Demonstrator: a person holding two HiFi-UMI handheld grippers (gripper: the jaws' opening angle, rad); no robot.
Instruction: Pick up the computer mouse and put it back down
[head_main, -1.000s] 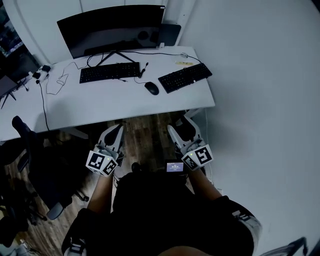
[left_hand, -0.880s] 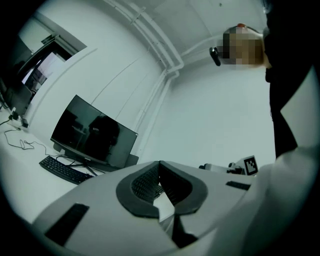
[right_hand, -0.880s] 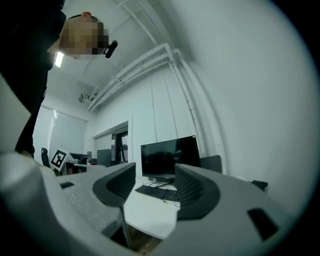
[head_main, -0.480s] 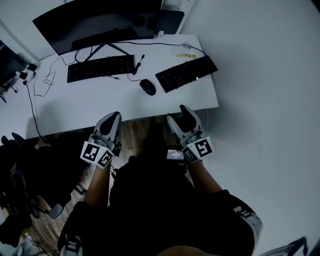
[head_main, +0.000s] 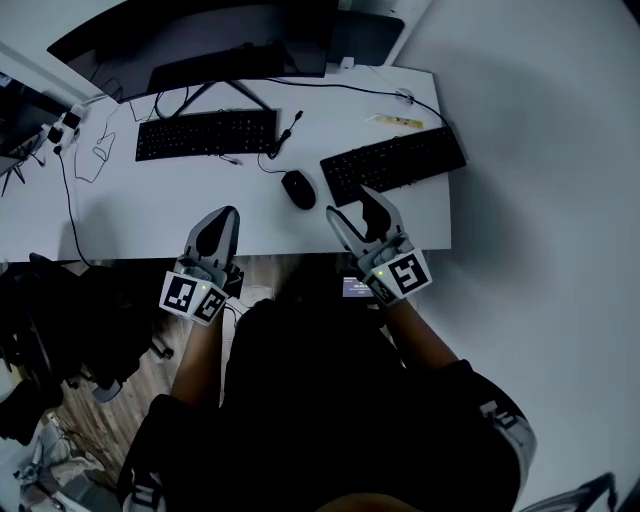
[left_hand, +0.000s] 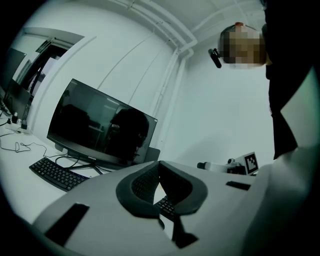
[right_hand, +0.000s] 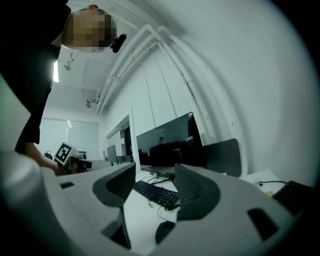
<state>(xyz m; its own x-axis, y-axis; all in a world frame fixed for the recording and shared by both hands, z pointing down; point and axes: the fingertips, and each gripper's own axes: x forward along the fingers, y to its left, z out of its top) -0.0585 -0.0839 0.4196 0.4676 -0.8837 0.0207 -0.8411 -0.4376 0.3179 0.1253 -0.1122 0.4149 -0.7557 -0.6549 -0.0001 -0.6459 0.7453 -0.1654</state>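
A black computer mouse (head_main: 298, 189) lies on the white desk (head_main: 130, 215) between two keyboards. In the right gripper view the mouse (right_hand: 165, 231) sits low, just beyond the jaws. My right gripper (head_main: 357, 212) is open and empty over the desk's front edge, a little to the right of the mouse and nearer to me. Its jaws (right_hand: 155, 172) stand well apart. My left gripper (head_main: 219, 222) hovers at the front edge, left of the mouse. Its pads (left_hand: 159, 163) meet at the tips with nothing between them.
A wide monitor (head_main: 190, 40) stands at the back. One black keyboard (head_main: 206, 134) lies left of the mouse, another (head_main: 395, 164) at its right near the desk's corner. Cables (head_main: 85, 160) trail across the left part. A dark office chair (head_main: 60, 330) stands below the desk at left.
Both grippers have moved forward from over the floor to the desk's front edge. The right one now reaches close to the mouse. Neither gripper's jaws have changed.
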